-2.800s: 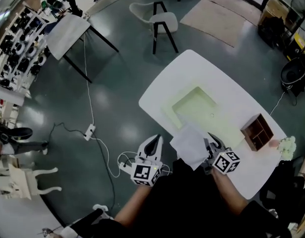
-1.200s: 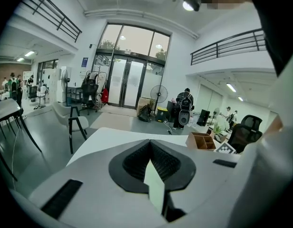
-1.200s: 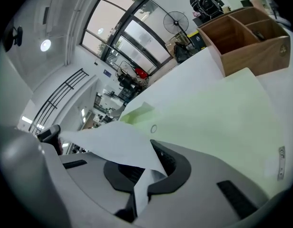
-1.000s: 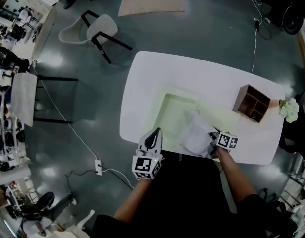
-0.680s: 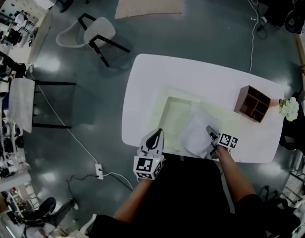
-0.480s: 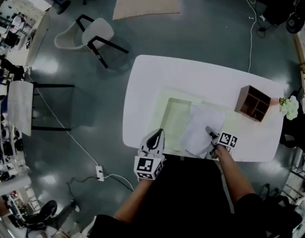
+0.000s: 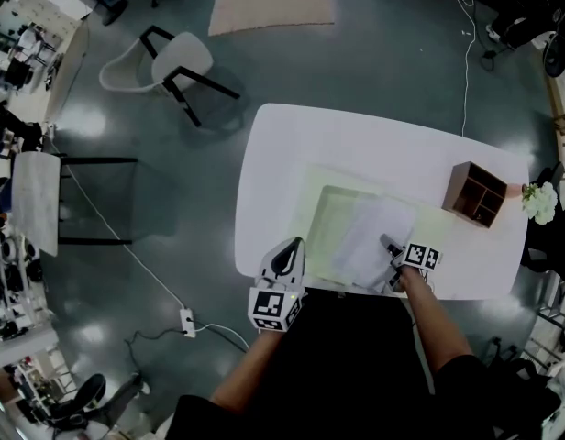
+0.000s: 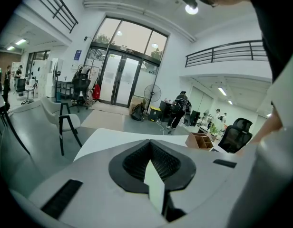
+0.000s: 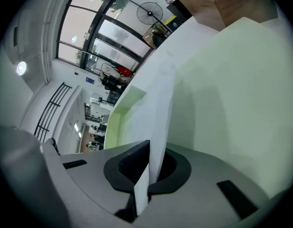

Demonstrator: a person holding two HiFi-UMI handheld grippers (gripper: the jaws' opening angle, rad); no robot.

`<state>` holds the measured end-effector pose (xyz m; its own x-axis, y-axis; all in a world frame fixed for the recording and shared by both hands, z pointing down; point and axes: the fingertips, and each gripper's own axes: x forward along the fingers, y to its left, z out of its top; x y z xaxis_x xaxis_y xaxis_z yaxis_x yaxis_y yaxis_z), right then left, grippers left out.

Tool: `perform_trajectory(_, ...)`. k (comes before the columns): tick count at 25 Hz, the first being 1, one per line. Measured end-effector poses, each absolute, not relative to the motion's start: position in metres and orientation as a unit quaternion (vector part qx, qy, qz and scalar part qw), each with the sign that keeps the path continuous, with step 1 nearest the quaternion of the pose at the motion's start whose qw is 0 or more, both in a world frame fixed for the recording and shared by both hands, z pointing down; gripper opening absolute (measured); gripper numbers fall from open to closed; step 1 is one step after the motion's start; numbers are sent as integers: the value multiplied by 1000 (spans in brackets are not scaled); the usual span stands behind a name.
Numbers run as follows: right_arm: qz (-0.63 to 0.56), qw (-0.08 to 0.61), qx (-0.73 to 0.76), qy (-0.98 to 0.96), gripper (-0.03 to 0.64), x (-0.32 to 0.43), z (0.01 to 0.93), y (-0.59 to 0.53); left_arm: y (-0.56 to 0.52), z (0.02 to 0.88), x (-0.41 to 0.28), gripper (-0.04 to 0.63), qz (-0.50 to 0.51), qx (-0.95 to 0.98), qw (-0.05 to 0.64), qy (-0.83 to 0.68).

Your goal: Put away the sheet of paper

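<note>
Overhead, the head view shows a white tabletop (image 7: 292,154) carrying a pale green tray (image 7: 324,246). The sheet of paper (image 7: 370,232) is spread over the right half of that tray. Its near right corner sits at the tips of the right gripper (image 7: 388,246), which reaches in from the tray's near side. The left gripper (image 7: 286,248) is held just left of the tray's near left corner, at the tabletop's edge and apart from the paper. A wooden box (image 7: 478,193) with open compartments stands to the right of the tray, and a bunch of white flowers (image 7: 539,202) lies further right of it. A white chair (image 7: 177,58) stands on the floor well beyond the tray's far left. Next, the left gripper view shows that gripper's dark fingers (image 8: 132,161) pressed together with nothing between them. The tabletop stretches ahead of them, and the wooden box is off to the right. Lastly, the right gripper view shows its fingers (image 9: 125,167) pinching the paper's edge. The sheet rises edge-on from between them and runs away over the tray's green floor. The tray's raised side shows at the left, and the wooden box stands at the top.
</note>
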<state>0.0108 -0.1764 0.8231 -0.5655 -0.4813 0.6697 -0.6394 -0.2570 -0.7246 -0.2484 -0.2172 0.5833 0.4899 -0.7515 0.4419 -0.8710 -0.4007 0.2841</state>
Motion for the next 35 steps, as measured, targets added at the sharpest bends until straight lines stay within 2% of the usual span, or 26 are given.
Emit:
perform_trajectory(16, 617, 102, 457, -633, -2, -40, 825, -208, -236, 593, -273, 3, 113, 834, 261, -472)
perform_trajectory(35, 615, 110, 450, -638, 0, -103, 831, -230, -248, 616, -297, 3, 109, 840, 279, -453)
